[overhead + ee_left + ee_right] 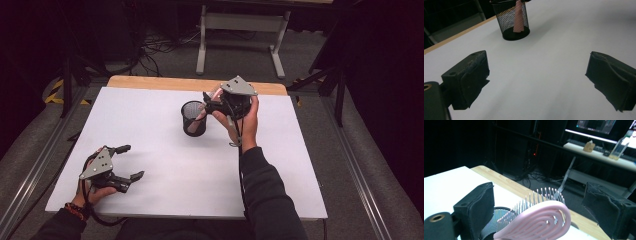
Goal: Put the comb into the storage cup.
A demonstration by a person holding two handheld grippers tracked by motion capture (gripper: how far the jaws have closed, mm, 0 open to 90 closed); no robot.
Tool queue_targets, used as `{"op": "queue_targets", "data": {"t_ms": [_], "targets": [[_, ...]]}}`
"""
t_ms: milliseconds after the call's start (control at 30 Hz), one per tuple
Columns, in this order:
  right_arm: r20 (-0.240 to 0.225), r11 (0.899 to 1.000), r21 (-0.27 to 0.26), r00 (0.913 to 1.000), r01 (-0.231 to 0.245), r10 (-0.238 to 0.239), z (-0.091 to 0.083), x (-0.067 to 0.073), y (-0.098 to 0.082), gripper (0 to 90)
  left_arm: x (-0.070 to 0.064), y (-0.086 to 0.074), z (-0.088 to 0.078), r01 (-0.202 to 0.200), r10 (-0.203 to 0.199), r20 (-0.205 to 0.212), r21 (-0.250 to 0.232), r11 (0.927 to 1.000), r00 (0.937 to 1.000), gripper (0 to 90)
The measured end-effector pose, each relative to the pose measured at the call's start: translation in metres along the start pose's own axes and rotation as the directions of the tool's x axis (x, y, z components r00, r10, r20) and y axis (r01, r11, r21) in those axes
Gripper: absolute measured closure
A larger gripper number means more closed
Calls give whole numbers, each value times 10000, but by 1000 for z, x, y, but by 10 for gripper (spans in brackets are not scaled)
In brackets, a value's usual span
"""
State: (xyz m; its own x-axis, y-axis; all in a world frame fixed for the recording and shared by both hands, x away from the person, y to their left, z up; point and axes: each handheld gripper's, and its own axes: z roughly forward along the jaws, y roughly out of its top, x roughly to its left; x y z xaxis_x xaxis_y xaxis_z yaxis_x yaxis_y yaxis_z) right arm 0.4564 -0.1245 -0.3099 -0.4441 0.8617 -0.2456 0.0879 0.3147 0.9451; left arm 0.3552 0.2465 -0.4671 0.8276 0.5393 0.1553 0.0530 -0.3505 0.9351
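The pink hairbrush (541, 220) stands with its handle inside the black mesh cup (193, 119) on the white counter (165, 165). The right tool (212, 102) is just above the cup, its jaws apart on both sides of the brush head without pressing it. The left tool (131, 161), well apart from the cup, is wide open and empty.

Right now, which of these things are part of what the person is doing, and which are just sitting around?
In use:
- pink hairbrush, standing in the cup
- black mesh cup
- right gripper, open beside the brush

Just there:
- left gripper, open and idle
- white table
- bottle on the far desk
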Motion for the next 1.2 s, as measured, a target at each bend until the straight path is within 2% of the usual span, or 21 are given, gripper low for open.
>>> {"op": "queue_targets", "data": {"t_ms": [467, 700, 1200], "targets": [[-118, 9986, -327, 9990, 417, -421, -19, 5, -6, 107, 0, -1, 1, -38, 39, -11, 107, 9999, 10000, 52], [-164, 9954, -490, 9964, 825, -834, -28, 10, -9, 107, 1, -1, 3, -20, 21, -83, 141, 9999, 10000, 51], [-458, 9957, -579, 9961, 725, -752, -47, 12, -21, 109, 0, -2, 2, -76, 79, -79, 286, 9996, 9999, 52]]}}
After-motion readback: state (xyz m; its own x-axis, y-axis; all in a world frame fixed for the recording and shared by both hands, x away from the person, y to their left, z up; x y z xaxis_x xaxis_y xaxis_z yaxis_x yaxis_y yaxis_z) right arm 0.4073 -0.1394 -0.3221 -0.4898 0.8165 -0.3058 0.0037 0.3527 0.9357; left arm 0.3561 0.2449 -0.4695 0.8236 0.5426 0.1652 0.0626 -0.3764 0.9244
